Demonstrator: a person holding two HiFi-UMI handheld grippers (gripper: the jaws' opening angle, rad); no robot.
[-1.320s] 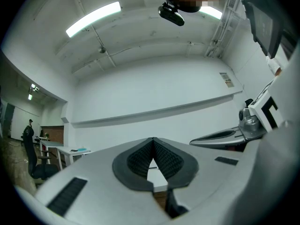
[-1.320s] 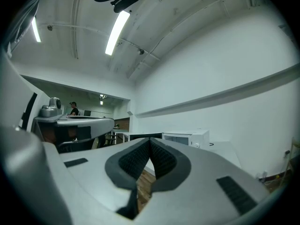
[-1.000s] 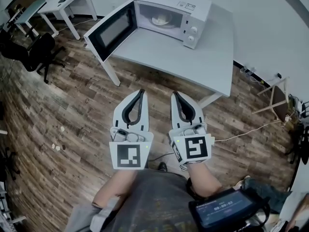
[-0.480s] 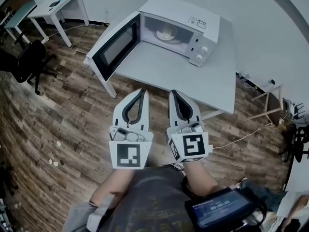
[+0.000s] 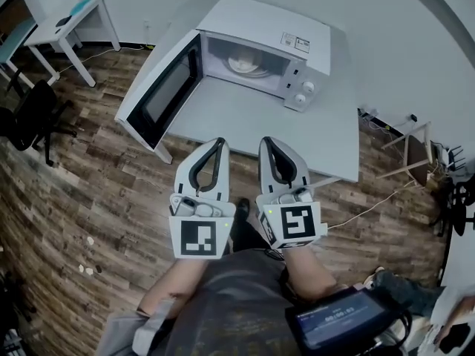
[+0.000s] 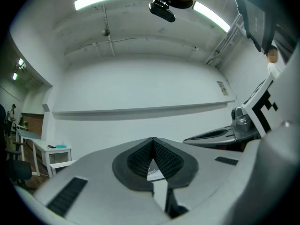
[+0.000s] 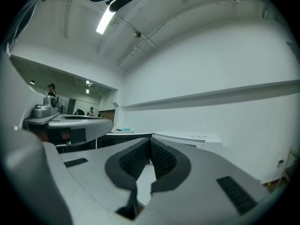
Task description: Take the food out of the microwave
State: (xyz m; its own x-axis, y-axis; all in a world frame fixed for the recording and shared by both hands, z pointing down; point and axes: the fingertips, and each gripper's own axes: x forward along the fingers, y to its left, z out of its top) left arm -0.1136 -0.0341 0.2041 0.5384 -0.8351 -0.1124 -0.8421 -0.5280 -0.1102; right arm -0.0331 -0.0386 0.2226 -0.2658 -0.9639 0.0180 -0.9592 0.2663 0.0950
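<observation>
A white microwave (image 5: pixel 282 39) stands at the back of a grey table (image 5: pixel 267 124), its door (image 5: pixel 159 95) swung wide open to the left. Inside its chamber sits a pale plate of food (image 5: pixel 245 65). My left gripper (image 5: pixel 220 141) and right gripper (image 5: pixel 266 140) hover side by side at the table's near edge, both pointing towards the microwave, well short of it. Both are shut with nothing between the jaws. The left gripper (image 6: pixel 153 139) shows its pads meeting, and so does the right gripper (image 7: pixel 150 141). The microwave top (image 7: pixel 187 137) appears beyond the right jaws.
A small white side table (image 5: pixel 70 17) stands at the far left, with a black office chair (image 5: pixel 33 113) in front of it. A wooden stand (image 5: pixel 412 150) and cables lie to the right of the grey table. The floor is wood plank.
Both grippers have come forward together towards the table; the microwave and its open door now sit closer and larger in the head view. Jaws stayed shut.
</observation>
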